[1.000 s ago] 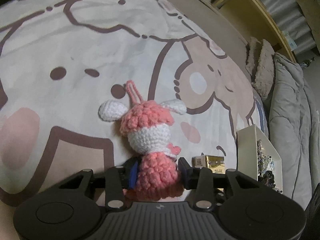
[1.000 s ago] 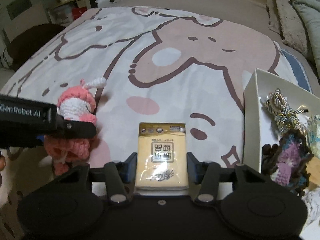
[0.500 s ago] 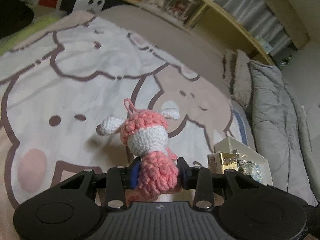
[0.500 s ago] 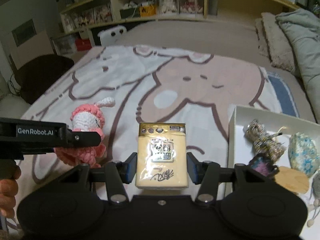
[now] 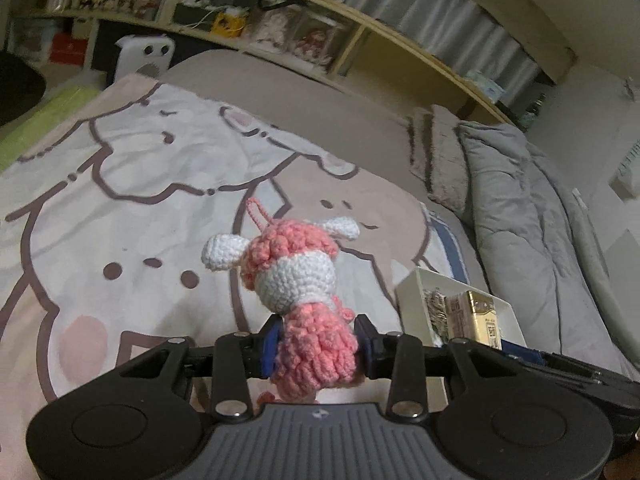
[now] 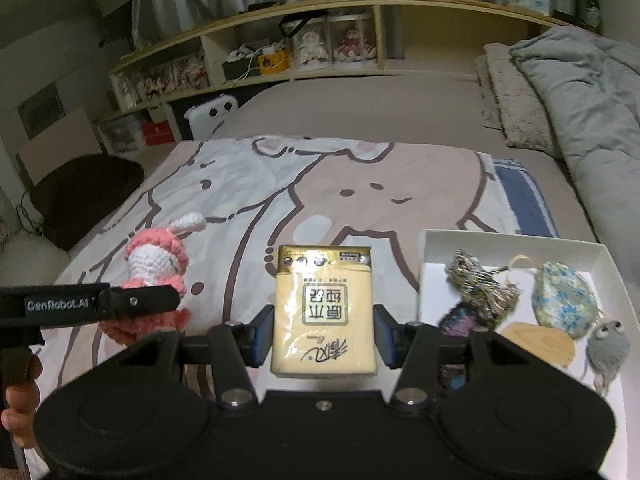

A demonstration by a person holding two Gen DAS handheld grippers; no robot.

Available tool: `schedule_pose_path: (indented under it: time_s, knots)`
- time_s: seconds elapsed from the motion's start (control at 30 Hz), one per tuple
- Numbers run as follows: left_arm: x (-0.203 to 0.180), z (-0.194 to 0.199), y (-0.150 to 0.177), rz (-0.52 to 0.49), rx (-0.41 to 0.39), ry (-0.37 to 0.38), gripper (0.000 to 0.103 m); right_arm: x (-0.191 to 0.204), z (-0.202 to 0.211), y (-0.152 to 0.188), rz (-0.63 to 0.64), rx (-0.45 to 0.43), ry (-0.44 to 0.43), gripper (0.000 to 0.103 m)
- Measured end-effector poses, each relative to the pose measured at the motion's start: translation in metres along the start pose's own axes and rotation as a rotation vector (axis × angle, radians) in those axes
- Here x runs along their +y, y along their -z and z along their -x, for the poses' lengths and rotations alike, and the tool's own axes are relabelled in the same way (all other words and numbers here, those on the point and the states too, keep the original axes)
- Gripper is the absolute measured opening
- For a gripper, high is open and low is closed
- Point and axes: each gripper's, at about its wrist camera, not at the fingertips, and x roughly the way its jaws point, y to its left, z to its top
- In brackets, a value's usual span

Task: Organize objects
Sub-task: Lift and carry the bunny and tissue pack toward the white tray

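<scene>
1. Above the printed blanket (image 6: 360,184), both grippers hold items clear of the bed.
2. The left gripper (image 5: 316,344) is clamped on the pink crochet doll (image 5: 304,288).
3. The right gripper (image 6: 323,336) pinches the tissue pack (image 6: 323,308).
4. The white box (image 6: 516,240) on the bed to the right already holds several trinkets; these two items likely remain to be placed.

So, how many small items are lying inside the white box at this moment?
5 visible in the white box: a striped yarn tassel, a purple knitted piece partly behind the gripper, a blue floral pouch, a flat wooden piece, a grey mouse toy. More may be hidden.
</scene>
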Motion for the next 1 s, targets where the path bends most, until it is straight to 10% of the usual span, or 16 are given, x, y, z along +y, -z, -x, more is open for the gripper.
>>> schedule_pose_path:
  time_s: [1.0]
  knots:
    - [-0.181, -0.011, 0.048, -0.409, 0.025, 0.314, 0.04, -0.162, 0.117, 0.048, -0.163, -0.087, 0.166, 0.052]
